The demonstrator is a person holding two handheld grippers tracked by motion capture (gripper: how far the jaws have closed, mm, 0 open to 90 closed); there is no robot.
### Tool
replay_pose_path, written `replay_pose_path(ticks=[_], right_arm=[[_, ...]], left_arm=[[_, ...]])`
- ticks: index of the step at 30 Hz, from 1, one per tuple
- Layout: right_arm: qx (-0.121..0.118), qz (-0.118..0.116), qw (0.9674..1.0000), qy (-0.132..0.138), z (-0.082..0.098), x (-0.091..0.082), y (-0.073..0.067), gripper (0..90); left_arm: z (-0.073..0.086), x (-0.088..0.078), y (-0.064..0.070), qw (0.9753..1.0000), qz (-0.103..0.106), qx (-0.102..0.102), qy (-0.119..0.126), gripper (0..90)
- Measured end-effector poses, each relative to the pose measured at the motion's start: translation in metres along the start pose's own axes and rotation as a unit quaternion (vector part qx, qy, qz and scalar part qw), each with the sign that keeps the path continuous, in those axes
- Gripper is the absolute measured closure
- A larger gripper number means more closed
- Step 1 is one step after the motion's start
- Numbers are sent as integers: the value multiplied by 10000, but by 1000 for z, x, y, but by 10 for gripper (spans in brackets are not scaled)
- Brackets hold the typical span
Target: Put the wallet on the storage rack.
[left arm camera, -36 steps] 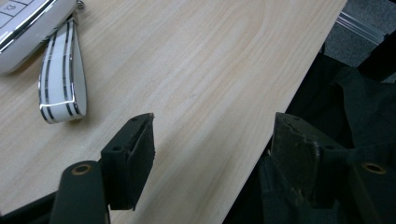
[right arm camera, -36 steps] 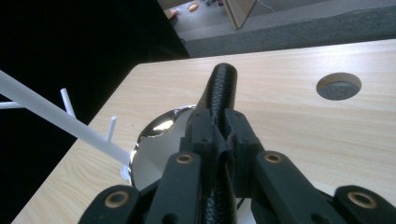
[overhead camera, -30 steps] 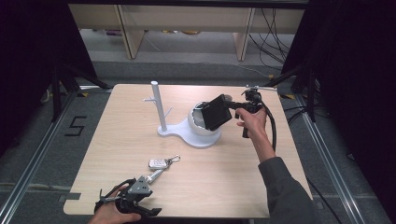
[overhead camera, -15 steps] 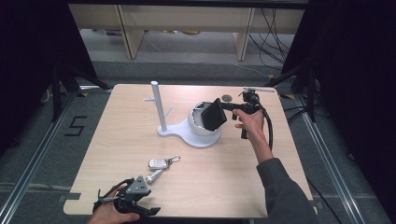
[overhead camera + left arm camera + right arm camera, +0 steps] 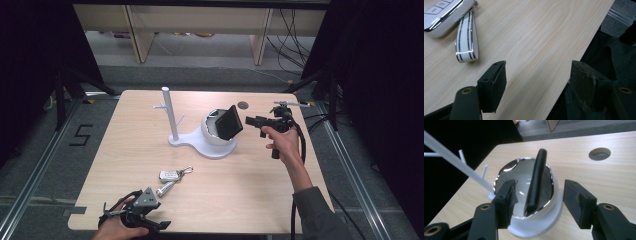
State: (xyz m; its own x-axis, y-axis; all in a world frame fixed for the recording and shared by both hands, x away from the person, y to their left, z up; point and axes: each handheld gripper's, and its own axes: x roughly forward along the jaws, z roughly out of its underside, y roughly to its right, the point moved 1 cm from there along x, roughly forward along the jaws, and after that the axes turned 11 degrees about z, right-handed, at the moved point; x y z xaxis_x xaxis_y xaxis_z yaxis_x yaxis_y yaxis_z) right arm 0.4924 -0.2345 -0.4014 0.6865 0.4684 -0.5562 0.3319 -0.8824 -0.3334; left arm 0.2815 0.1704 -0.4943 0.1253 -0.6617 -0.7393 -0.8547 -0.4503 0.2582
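Table [image 5: 300, 200]: pale wood, with a round hole [image 5: 243, 105] near the far edge. Floor marking "5" [image 5: 81, 135] in black tape, left of the table; no other writing legible.

Stand [image 5: 200, 142]: white, flat base, upright post [image 5: 169, 112] with short pegs. On its round end sits a bowl [image 5: 212, 131], chrome-rimmed, white inside.

Wallet [image 5: 229, 121]: black, flat, standing on edge in the bowl and leaning over the rim toward the right gripper. In the right gripper view the wallet [image 5: 536, 181] shows edge-on, its lower end inside the bowl [image 5: 524, 182].

Key fob [image 5: 170, 175]: white with chrome trim, on the near-centre table, ring [image 5: 186, 170] toward the right. A small chrome cylinder [image 5: 164, 189] lies just beside it on the near side. In the left gripper view the fob [image 5: 445, 13] shows buttons, icons too small to read; a white striped strap [image 5: 466, 40] hangs from it.

Right gripper [image 5: 250, 120]: held in the right hand [image 5: 281, 142], forearm reaching in from the near right, arm outstretched, jaws pointing left at the wallet. Jaws apart in the right gripper view [image 5: 539, 195], one either side of the wallet's line, gripping nothing; gap clear on both sides.

Left gripper [image 5: 161, 224]: in the left hand [image 5: 117, 227] at the near left edge, low over the table, jaws toward the right. Jaws wide apart [image 5: 537, 72], empty, straddling the table edge; fob well clear of them.
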Motion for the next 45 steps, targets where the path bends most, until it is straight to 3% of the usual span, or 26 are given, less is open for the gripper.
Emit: replay_pose_path(ticks=[3, 4, 5, 8, 10, 12, 13, 14, 15, 16, 19, 20, 23, 24, 25, 30, 32, 33, 35, 36, 39, 41, 42, 43, 44, 45], right_arm=[[37, -32, 10000, -86, 10, -7, -5, 428], [-63, -19, 9999, -87, 13, -9, -6, 425], [-233, 14, 9997, -77, 16, -11, -6, 423], [-244, -104, 9996, -84, 26, -16, -10, 421], [-320, -142, 9994, -64, 32, -18, -11, 417], [-236, -229, 9994, -113, 39, -21, -14, 408], [-359, -248, 9990, -51, 42, -21, -13, 407], [-238, -256, 9994, -66, 46, -22, -14, 409], [-325, -289, 9990, -50, 49, -23, -13, 402], [-317, -221, 9992, -141, 52, -23, -14, 400], [-300, -197, 9991, -243, 62, -25, -14, 395], [-440, -186, 9985, -254, 65, -25, -11, 386], [-402, -151, 9985, -341, 76, -26, -8, 375], [-264, -94, 9986, -456, 80, -28, -11, 370], [-473, -51, 9981, -389, 83, -27, -8, 370], [-516, -33, 9972, -542, 100, -28, -9, 358], [-358, -7, 9969, -696, 108, -29, -13, 352], [-524, -43, 9965, -650, 111, -28, -11, 351], [-517, -95, 9961, -702, 115, -28, -13, 349], [-587, -100, 9953, -767, 124, -29, -14, 346], [-606, -148, 9940, -896, 135, -32, -16, 344], [-658, -157, 9936, -903, 141, -34, -17, 341], [-652, -179, 9933, -935, 144, -35, -18, 338], [-684, -138, 9927, -986, 147, -37, -18, 338], [-658, -214, 9925, -1005, 150, -38, -19, 338], [-635, -200, 9925, -1024, 152, -39, -20, 337]], left_arm=[[1, -2, -2, 10000, -55, -22, 23, 291], [2, -2, -2, 9999, -44, -102, 56, 290], [2, -3, -3, 10000, -28, 14, -5, 290], [2, -3, -3, 9999, -48, -131, 95, 289], [2, -5, -5, 10000, -81, -35, 26, 290], [3, -4, -5, 9999, -58, -62, 56, 289], [3, -4, -5, 9999, -83, -74, 63, 289], [3, -4, -5, 9998, -134, -145, 70, 289], [2, -5, -6, 9999, -85, -82, 57, 289], [3, -4, -5, 9998, -82, -124, 143, 289], [4, -7, -6, 9997, -169, -136, 92, 289], [4, -7, -6, 9997, -167, -126, 121, 289], [4, -8, -9, 9997, -205, -49, 113, 288], [4, -8, -9, 9997, -200, -80, 134, 287], [5, -8, -9, 9997, -182, -93, 108, 286], [5, -7, -10, 9994, -257, -167, 169, 284], [4, -9, -10, 9996, -217, -107, 164, 282], [4, -9, -11, 9995, -225, -124, 192, 282], [3, -10, -12, 9993, -277, -150, 191, 281], [2, -10, -10, 9989, -265, -297, 253, 281], [-1, -10, -12, 9987, -256, -319, 302, 277], [-3, -9, -15, 9990, -270, -220, 272, 275], [-3, -8, -14, 9986, -263, -320, 316, 275], [-4, -8, -16, 9990, -282, -216, 261, 274], [-5, -8, -15, 9987, -274, -314, 293, 274], [-6, -9, -17, 9991, -314, -162, 252, 274]])
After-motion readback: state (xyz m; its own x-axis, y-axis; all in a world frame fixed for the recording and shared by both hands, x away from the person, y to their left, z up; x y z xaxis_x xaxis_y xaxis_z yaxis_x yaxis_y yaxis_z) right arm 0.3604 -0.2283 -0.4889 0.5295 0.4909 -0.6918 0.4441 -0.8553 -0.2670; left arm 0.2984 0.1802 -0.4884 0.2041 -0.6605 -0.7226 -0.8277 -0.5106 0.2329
